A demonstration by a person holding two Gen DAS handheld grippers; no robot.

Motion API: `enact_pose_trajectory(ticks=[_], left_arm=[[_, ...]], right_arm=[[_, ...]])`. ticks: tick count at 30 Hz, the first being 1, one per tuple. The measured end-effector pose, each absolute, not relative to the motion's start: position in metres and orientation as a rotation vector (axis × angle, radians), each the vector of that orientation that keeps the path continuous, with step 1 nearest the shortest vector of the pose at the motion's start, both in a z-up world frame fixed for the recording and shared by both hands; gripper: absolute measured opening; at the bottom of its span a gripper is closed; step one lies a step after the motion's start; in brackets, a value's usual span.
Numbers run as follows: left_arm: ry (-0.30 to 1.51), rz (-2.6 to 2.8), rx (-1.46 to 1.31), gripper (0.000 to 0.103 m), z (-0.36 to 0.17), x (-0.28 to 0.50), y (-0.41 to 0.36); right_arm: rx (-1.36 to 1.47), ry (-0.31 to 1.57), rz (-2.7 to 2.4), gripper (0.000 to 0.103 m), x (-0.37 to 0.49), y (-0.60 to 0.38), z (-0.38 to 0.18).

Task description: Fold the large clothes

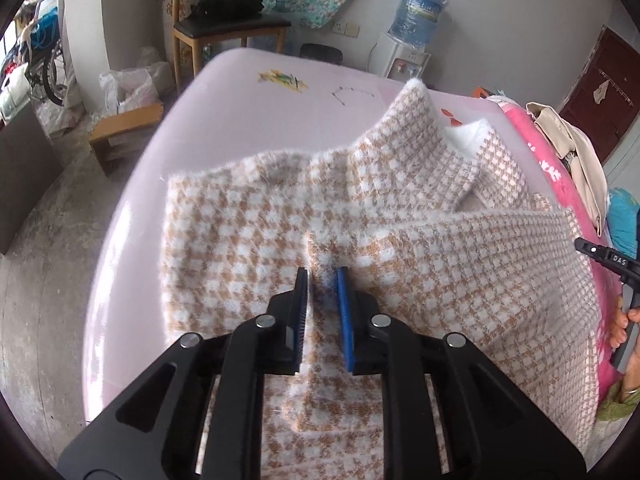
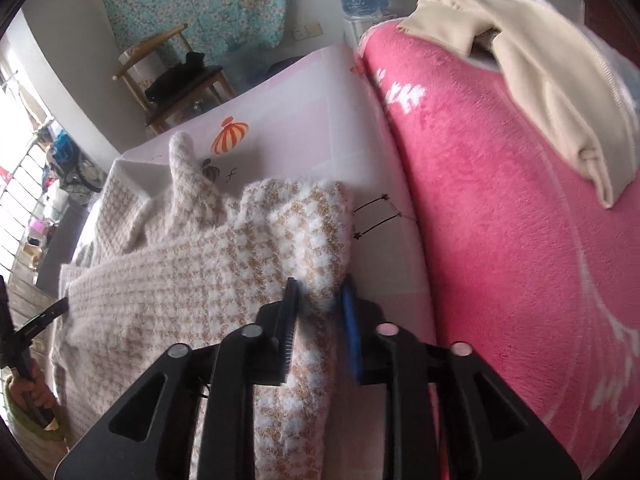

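Observation:
A fuzzy beige-and-white houndstooth coat point(image 1: 240, 220) lies spread on the pale pink bed sheet point(image 1: 248, 108), its collar raised toward the far side. My left gripper point(image 1: 323, 276) is shut on a raised fold of the coat near its lower middle, and the fabric fills the narrow gap between the pads. In the right wrist view the same coat point(image 2: 160, 280) stretches away to the left. My right gripper point(image 2: 320, 284) is shut on a thick bunched edge at the coat's right side, and the fabric touches both pads. A person's hand point(image 1: 624, 320) shows at the right edge.
A pink fleece blanket point(image 2: 500, 200) is heaped on the bed right of the coat, with a cream garment point(image 2: 540, 80) on top. Beyond the bed stand a wooden chair point(image 1: 228, 28), a water dispenser point(image 1: 416, 12) and a low wooden stool point(image 1: 124, 128).

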State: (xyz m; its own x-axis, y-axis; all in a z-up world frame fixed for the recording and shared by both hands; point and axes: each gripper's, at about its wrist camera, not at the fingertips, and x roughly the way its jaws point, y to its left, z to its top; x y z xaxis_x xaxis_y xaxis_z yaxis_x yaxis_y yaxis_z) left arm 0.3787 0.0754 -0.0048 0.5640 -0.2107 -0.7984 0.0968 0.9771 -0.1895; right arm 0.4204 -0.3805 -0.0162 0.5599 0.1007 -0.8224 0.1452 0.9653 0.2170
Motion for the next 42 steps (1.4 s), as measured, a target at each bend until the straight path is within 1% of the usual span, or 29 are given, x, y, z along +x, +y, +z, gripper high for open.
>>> enact_pose_trajectory(ticks=[1, 3, 6, 8, 10, 12, 13, 14, 16, 18, 20, 22, 25, 29, 34, 36, 38, 39, 41, 42], left_arm=[[0.927, -0.177, -0.126, 0.025, 0.001, 0.374, 0.078], [0.865, -0.199, -0.136, 0.03, 0.016, 0.365, 0.083], [0.818, -0.27, -0.117, 0.031, 0.034, 0.351, 0.078], [0.841, -0.338, -0.109, 0.032, 0.037, 0.348, 0.063], [0.887, -0.39, -0.103, 0.036, 0.031, 0.348, 0.048], [0.96, -0.376, -0.07, 0.041, 0.015, 0.351, 0.033], [1.001, -0.352, -0.047, 0.042, 0.004, 0.353, 0.028], [1.046, -0.324, -0.019, 0.042, -0.01, 0.354, 0.026], [1.025, -0.328, -0.02, 0.043, -0.015, 0.35, 0.03], [1.026, -0.314, -0.02, 0.043, -0.009, 0.349, 0.032], [0.99, -0.336, -0.028, 0.044, -0.001, 0.346, 0.033], [0.982, -0.325, -0.003, 0.051, -0.002, 0.344, 0.034], [1.037, -0.298, 0.024, 0.054, -0.019, 0.345, 0.037], [1.005, -0.306, 0.027, 0.052, -0.009, 0.341, 0.04], [0.977, -0.324, 0.006, 0.053, 0.0, 0.355, 0.036], [0.996, -0.294, 0.01, 0.053, -0.007, 0.363, 0.033], [1.027, -0.27, 0.005, 0.054, -0.019, 0.37, 0.033], [1.01, -0.275, -0.002, 0.054, -0.018, 0.368, 0.035], [1.01, -0.28, 0.013, 0.054, -0.017, 0.366, 0.035], [1.011, -0.279, 0.016, 0.054, -0.016, 0.365, 0.035]], right_arm=[[0.243, 0.958, -0.034, 0.044, 0.415, -0.376, -0.007], [0.185, 0.936, -0.029, 0.046, 0.407, -0.366, 0.008], [0.121, 0.919, 0.067, 0.046, 0.392, -0.335, 0.024], [0.092, 0.937, 0.182, 0.046, 0.385, -0.306, 0.022], [0.06, 0.965, 0.248, 0.046, 0.382, -0.284, 0.012], [0.009, 1.024, 0.244, 0.046, 0.383, -0.27, -0.011], [0.004, 1.073, 0.233, 0.046, 0.386, -0.269, -0.028], [0.024, 1.062, 0.239, 0.047, 0.385, -0.272, -0.034], [0.058, 1.06, 0.25, 0.047, 0.384, -0.28, -0.029], [0.057, 1.063, 0.208, 0.047, 0.383, -0.284, -0.018], [0.025, 1.037, 0.184, 0.048, 0.379, -0.287, -0.011], [0.037, 1.064, 0.152, 0.048, 0.376, -0.296, -0.019], [0.121, 1.051, 0.186, 0.048, 0.365, -0.315, -0.031], [0.193, 1.071, 0.173, 0.048, 0.363, -0.331, -0.019], [0.147, 0.978, 0.116, 0.048, 0.398, -0.326, 0.01], [0.133, 0.974, 0.068, 0.048, 0.421, -0.33, 0.004], [0.121, 1.032, 0.01, 0.048, 0.442, -0.33, -0.015], [0.137, 1.078, -0.002, 0.048, 0.45, -0.333, -0.03], [0.138, 1.082, -0.018, 0.048, 0.451, -0.331, -0.031], [0.104, 1.073, -0.038, 0.048, 0.449, -0.323, -0.023]])
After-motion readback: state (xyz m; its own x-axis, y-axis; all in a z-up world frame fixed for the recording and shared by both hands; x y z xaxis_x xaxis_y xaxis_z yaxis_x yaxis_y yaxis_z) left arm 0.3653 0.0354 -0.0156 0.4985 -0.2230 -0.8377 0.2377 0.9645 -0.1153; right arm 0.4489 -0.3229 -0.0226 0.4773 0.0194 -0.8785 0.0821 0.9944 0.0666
